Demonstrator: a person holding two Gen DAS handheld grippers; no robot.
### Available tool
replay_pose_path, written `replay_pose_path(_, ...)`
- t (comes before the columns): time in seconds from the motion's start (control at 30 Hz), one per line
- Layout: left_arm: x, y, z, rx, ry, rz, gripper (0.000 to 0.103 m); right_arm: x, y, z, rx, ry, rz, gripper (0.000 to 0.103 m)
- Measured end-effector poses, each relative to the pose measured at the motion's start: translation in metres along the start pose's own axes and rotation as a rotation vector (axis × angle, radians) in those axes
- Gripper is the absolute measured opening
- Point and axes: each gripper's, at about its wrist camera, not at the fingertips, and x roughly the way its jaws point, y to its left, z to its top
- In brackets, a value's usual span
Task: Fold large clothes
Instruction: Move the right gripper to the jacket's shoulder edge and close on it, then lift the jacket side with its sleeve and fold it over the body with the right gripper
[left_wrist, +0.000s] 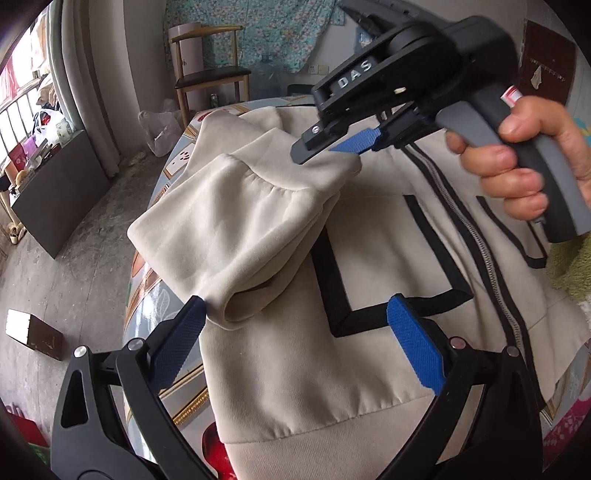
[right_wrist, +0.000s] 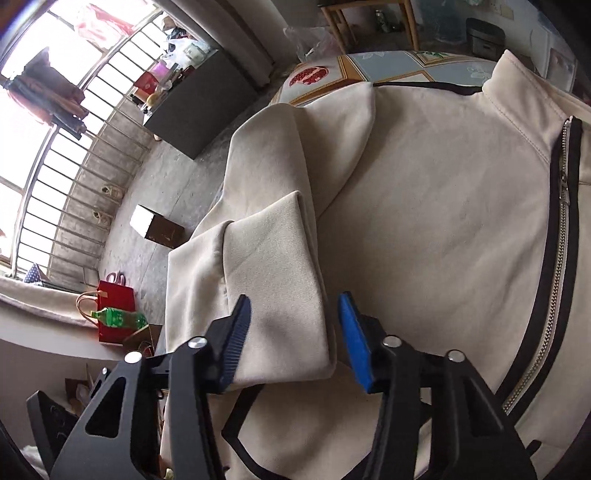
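My left wrist view shows the cream jacket (left_wrist: 369, 236) spread over the desk (left_wrist: 147, 295), zipper (left_wrist: 476, 236) closed, its near hem at the desk's near edge. One sleeve (left_wrist: 236, 221) is folded across the jacket's front, cuff end toward my left tool (left_wrist: 295, 325), whose blue pads stand wide apart: the left pad is just beside the cuff, the right pad over the black pocket trim (left_wrist: 332, 266), gripping nothing. Only this view shows the right tool (left_wrist: 347, 147) from outside, with a hand (left_wrist: 535, 162) around its grey grip; its blue pad sits at the sleeve's far end, and from here I cannot tell whether it pinches the cloth. The right wrist view settles that: the right tool (right_wrist: 295, 332) has its pads partly drawn in on either side of the folded sleeve (right_wrist: 273, 295), the left pad against the fabric, the right pad with a small gap showing, so not clamped. This view alone shows the collar (right_wrist: 517, 85) near the far desk edge. Off the desk on the floor: a wooden chair (left_wrist: 210, 70), a small box (right_wrist: 155, 229), a red bag (right_wrist: 114, 314) with a green bottle (right_wrist: 118, 317). The window grille (right_wrist: 74, 184) lies beyond.
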Motion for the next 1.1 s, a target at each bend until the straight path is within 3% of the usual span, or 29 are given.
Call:
replay_pose_path(0.07,0.008,0.0,0.002,0.013,0.023,0.021,0.095,-0.007,0.006,-0.001,-0.03,-0.01,-0.034,0.014)
replay_pose_path(0.13,0.014,0.001,0.003,0.014,0.039,0.022,0.095,-0.018,0.01,0.0,-0.041,-0.027,-0.013,0.007)
replay_pose_path(0.33,0.021,0.006,0.003,0.001,0.026,0.012,0.095,-0.081,0.011,0.014,-0.051,-0.14,0.118,0.004)
replay_pose_path(0.53,0.023,0.01,0.006,-0.008,0.038,-0.022,0.095,-0.184,-0.038,0.006,0.032,-0.371,0.118,0.004)
replay_pose_path(0.63,0.021,0.007,0.003,0.008,0.042,-0.028,0.095,-0.204,-0.064,-0.013,0.056,-0.38,0.094,0.004)
replay_pose_path(0.73,0.02,0.005,0.002,0.02,0.044,-0.022,0.095,-0.174,-0.071,-0.032,0.063,-0.288,0.095,0.013)
replay_pose_path(0.83,0.022,0.0,0.001,0.034,0.051,0.009,0.095,-0.119,-0.064,-0.033,0.064,-0.18,0.123,0.054)
replay_pose_path(0.97,0.022,0.001,0.003,0.014,0.051,0.014,0.095,-0.044,-0.059,-0.016,0.084,-0.046,0.154,0.055)
replay_pose_path(1.1,0.022,-0.001,0.003,0.02,0.055,0.021,0.095,0.005,-0.057,-0.007,0.134,0.074,0.229,0.054)
